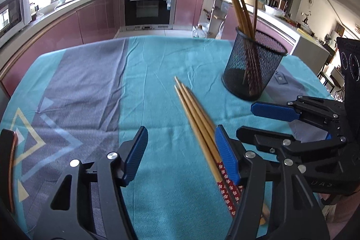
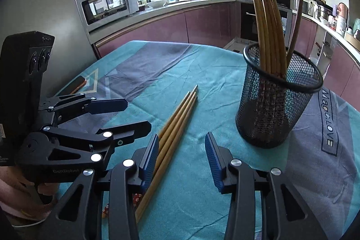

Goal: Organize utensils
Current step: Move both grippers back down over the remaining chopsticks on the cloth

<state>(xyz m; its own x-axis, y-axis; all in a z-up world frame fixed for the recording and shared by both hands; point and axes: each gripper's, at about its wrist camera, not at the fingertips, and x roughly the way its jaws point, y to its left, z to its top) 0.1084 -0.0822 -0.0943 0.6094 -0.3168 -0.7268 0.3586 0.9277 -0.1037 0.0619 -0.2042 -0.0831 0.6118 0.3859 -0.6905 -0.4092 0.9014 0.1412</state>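
Reaching for loose chopsticks (image 1: 198,125) between both claws; left gripper (image 1: 180,152) and right gripper (image 2: 182,159) open, empty. Next: close, carry to mesh cup (image 2: 279,105) ahead.

The mesh cup (image 2: 279,100) stood upright on the tabletop (image 1: 90,82), its chopsticks (image 2: 267,21) fanning above the rim and blocking entry from overhead. Left of the cup, three loose chopsticks (image 1: 198,125) lay across the cloth; beyond them the tabletop lay bare. A phone (image 2: 76,84) sat near the tabletop's edge, far from the cup.
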